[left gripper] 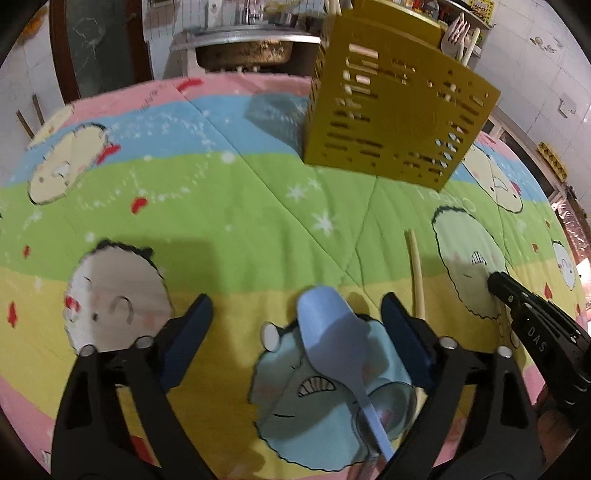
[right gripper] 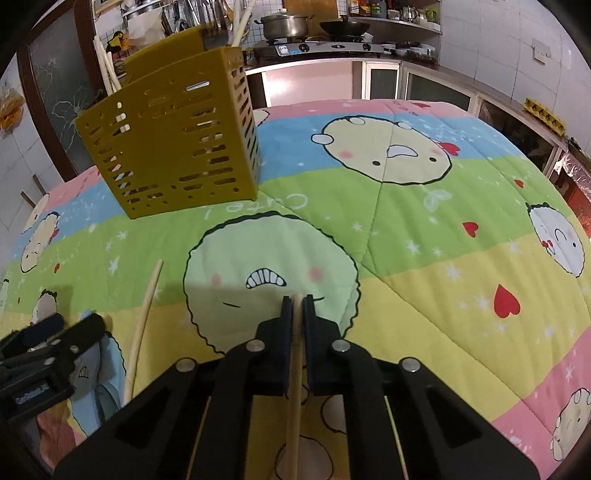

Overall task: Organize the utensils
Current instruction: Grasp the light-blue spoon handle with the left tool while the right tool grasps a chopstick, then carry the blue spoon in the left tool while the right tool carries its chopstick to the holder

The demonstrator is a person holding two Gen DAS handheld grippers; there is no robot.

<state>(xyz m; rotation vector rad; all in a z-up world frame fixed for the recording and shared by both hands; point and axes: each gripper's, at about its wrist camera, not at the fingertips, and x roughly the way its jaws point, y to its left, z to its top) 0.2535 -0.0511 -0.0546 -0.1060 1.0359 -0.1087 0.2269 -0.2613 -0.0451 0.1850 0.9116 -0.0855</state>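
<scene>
- The right claw (right gripper: pixel 297 300) is clenched on a pale wooden chopstick (right gripper: pixel 295 387); the stick runs back between the pads and under the body of the tool, its tip just showing ahead of the fingertips. Holding it near that end probably leaves the long shaft free to be steered down into a slot.
- The left claw (left gripper: pixel 297 314) is released, its jaws wide to either side of a light blue spoon (left gripper: pixel 332 339). The pads do not press on it. The bowl sits between the fingertips and the handle runs back toward the camera, so the spread looks chosen to straddle the broad bowl before a grasp.
- The spoon lies partly over a clear glass-like thing (left gripper: pixel 388 406) just behind the left claw's right finger; blur makes it hard to say what it is.
- A second chopstick (left gripper: pixel 415 273) lies loose on the quilted cartoon cover (right gripper: pixel 424 295) over the surface, just outside that same finger and between the two claws.
- The yellow slotted utensil holder (right gripper: pixel 177 147) stands ahead of both claws, up and to the left of the right one, well apart from it. Forks (left gripper: pixel 456 33) and pale sticks already stand in it, so it seems to be where the held chopstick belongs.
- Judged from this, sorting is partway: one piece gripped, one about to be, one waiting.
</scene>
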